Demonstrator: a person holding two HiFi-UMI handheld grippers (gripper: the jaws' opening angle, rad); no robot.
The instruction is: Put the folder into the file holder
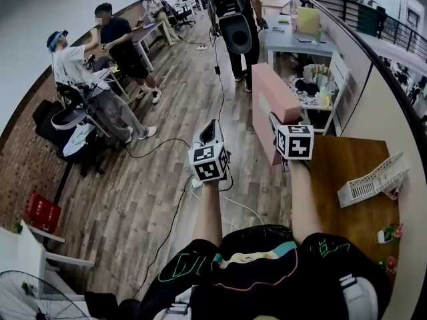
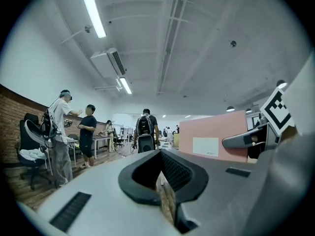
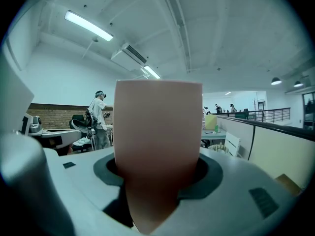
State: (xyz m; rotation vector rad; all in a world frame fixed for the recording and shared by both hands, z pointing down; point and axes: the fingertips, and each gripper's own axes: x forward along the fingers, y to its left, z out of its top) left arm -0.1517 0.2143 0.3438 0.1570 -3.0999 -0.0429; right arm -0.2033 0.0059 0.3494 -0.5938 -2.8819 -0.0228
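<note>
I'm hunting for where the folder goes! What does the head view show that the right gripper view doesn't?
Only the head view shows the white file holder on the wooden desk, and a red crate. Only the right gripper view shows the ceiling lights. Both show the pink folder clamped in the right gripper, and the person in the white shirt.

My two bare forearms reach up the middle of the frame, side by side. My left hand-held gripper points ahead, jaws pressed together with nothing in them. My right hand-held gripper, at its right, clamps the upright pink folder.
</note>
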